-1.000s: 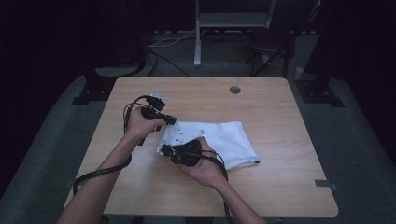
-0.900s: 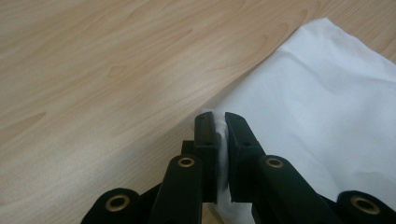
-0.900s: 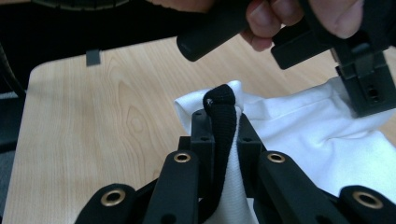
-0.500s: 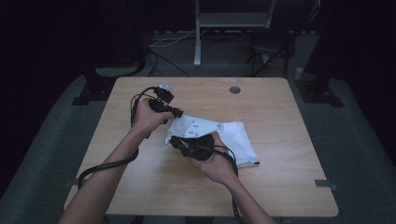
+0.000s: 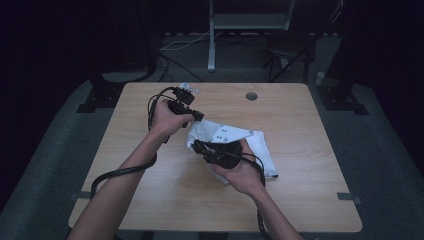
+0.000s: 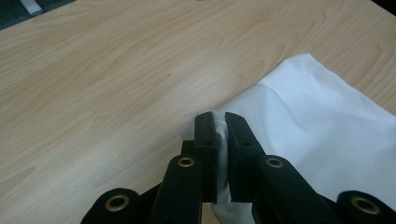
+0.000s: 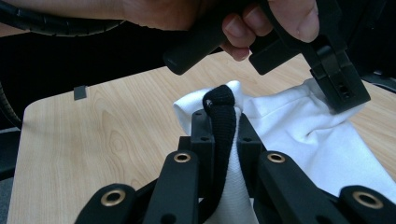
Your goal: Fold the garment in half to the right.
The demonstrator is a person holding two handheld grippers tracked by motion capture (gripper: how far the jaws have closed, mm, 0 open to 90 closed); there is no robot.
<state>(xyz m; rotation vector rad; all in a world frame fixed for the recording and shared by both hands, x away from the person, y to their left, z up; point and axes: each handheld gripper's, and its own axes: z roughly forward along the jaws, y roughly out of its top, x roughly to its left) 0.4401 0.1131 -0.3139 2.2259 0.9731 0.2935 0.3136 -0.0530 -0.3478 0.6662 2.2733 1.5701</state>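
Note:
A white cloth (image 5: 257,147) with a black trimmed edge lies on the wooden table (image 5: 310,200), its left side lifted. My left gripper (image 5: 199,118) is shut on a white corner of the cloth (image 6: 317,121); in the left gripper view the fabric is pinched between the jaws of this gripper (image 6: 220,123). My right gripper (image 5: 197,145) is shut on the black trim (image 7: 220,100) of the cloth (image 7: 299,126), raised off the wood. In the right gripper view my right gripper (image 7: 220,116) faces the left gripper (image 7: 343,95), held by a hand (image 7: 261,18) just beyond.
A round cable hole (image 5: 251,96) sits near the table's far edge. Thick black cables (image 5: 120,172) trail from the grippers along the forearms. Behind the table stand a white stand (image 5: 212,55) and a dark chair (image 5: 290,50) on the grey floor.
Both grippers have risen and moved right and away from the person, carrying the cloth's left edge up and over the rest of the cloth.

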